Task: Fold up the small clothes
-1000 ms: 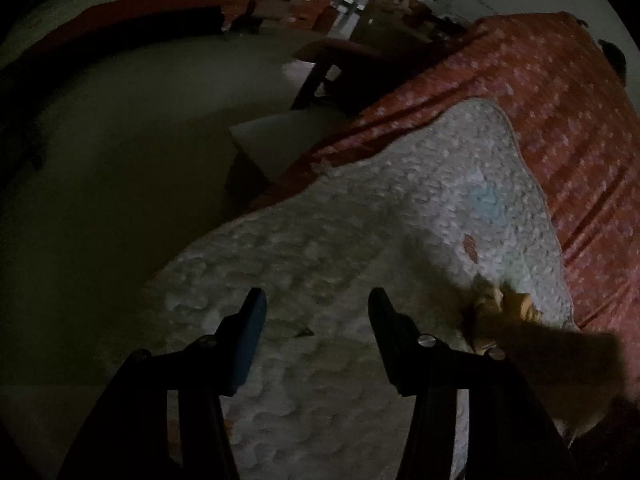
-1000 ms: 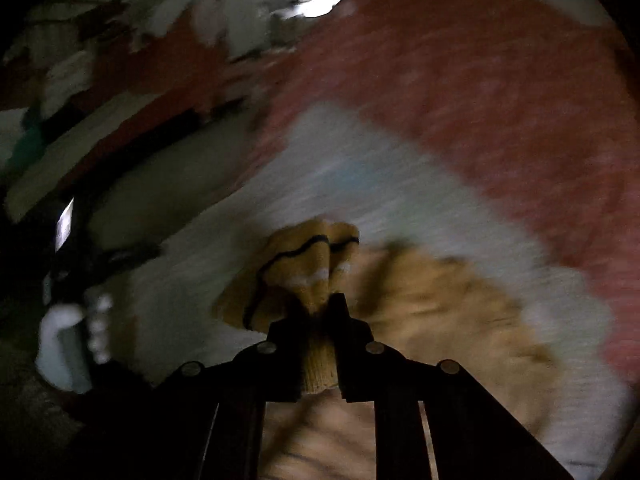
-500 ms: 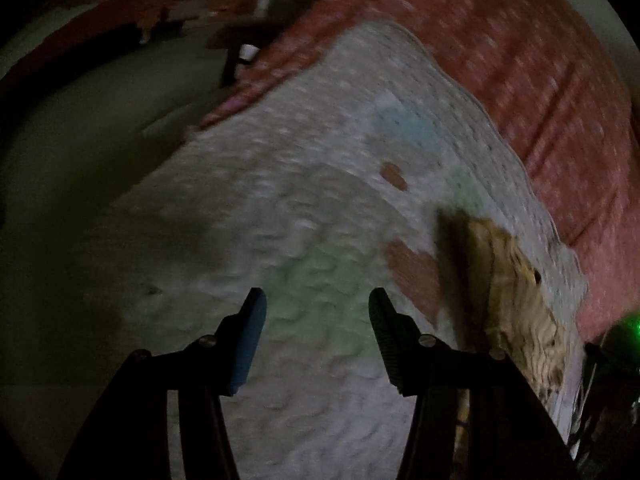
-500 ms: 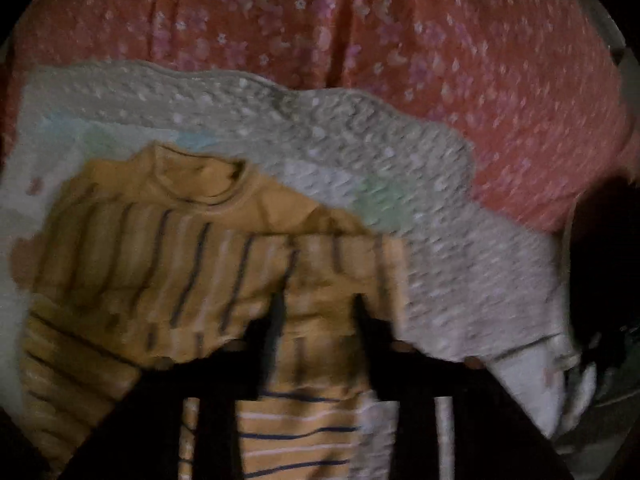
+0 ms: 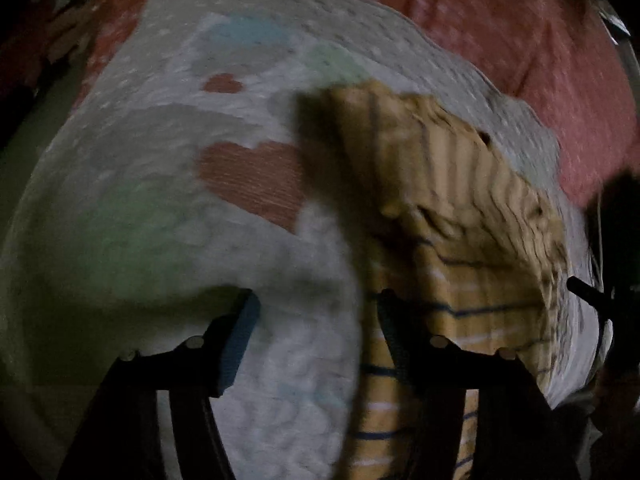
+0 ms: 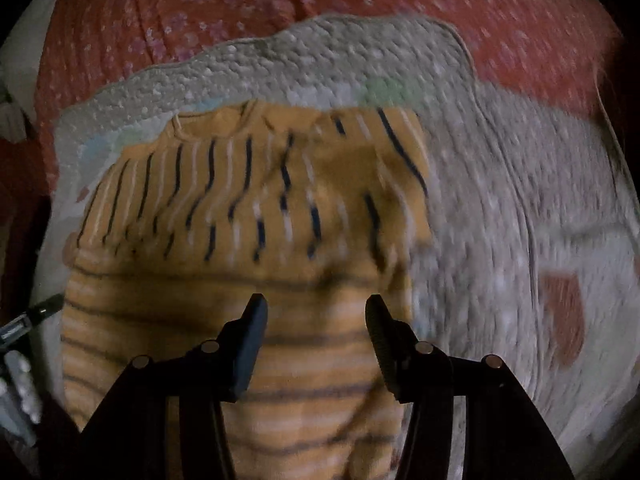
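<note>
Dim room: striped sweater on white quilt (over red bedspread), both tools agape.

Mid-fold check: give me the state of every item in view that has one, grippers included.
Yellow knit sweater with dark and white stripes: lying on the quilt, part-folded, not gripped.
White quilted blanket with heart patches: spread over the red bedsheet.
Left gripper: open, empty.
Right gripper: open, above the sweater.
</note>
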Motion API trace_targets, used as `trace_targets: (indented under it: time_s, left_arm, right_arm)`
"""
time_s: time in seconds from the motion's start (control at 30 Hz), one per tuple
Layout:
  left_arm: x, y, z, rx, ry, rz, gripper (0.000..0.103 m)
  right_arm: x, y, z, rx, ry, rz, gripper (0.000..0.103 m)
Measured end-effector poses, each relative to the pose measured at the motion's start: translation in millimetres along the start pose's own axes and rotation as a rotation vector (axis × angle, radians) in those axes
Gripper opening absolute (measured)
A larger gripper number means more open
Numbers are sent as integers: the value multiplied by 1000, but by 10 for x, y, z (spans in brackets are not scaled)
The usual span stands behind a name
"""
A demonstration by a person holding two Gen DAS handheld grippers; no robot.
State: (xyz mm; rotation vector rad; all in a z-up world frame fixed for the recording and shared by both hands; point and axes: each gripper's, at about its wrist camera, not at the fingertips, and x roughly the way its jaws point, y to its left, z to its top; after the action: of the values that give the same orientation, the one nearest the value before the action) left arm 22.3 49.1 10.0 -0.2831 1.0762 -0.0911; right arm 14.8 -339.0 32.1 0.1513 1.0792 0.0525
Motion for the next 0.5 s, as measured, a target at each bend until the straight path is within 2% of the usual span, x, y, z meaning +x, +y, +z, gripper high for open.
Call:
trace_targets:
  time_s: [0.07,0.1,0.13,0.17,0.23,0.33,0.37,0.4,0.43,0.47,0.5]
  left_arm:
    - [38,-166,-86,56,5,27,58]
    - [53,-295,-151,100,8,34,45]
    - [58,-380,-193,130,12,48,15]
    - [36,-486,-247,172,7,86,10]
    - [-25,-497,-272,159,-9,116,8]
    - [-186,-264,-330,53,-51,206,8]
    - [-271,-146,-377,14,-69,212,8]
    - [-339,-66,-425,-23,-79,170,9]
    - [-381,-31,-475,-47,-78,159,3]
    - [-426,10,-542,-72,-71,160,3]
    - [-471,62,-656,-96,-57,128,3]
  right_arm:
    - [-71,-107,-221,30,-7,15,55]
    - [-103,-138,-304,46,-12,13,55]
    - [-145,-198,-410,69,-21,11,55]
    - [-182,-268,-503,98,-27,16,55]
    - [-232,-391,-647,159,-26,38,55]
    - [-293,-562,-809,233,-34,61,56]
    - [-305,-603,-853,248,-38,65,58]
    - [-306,-639,-898,262,-37,74,58]
    - [-298,-669,-941,277,-31,89,59]
    - [-283,-694,-1002,297,-24,114,59]
    - [-264,-711,-1040,308,-17,132,59]
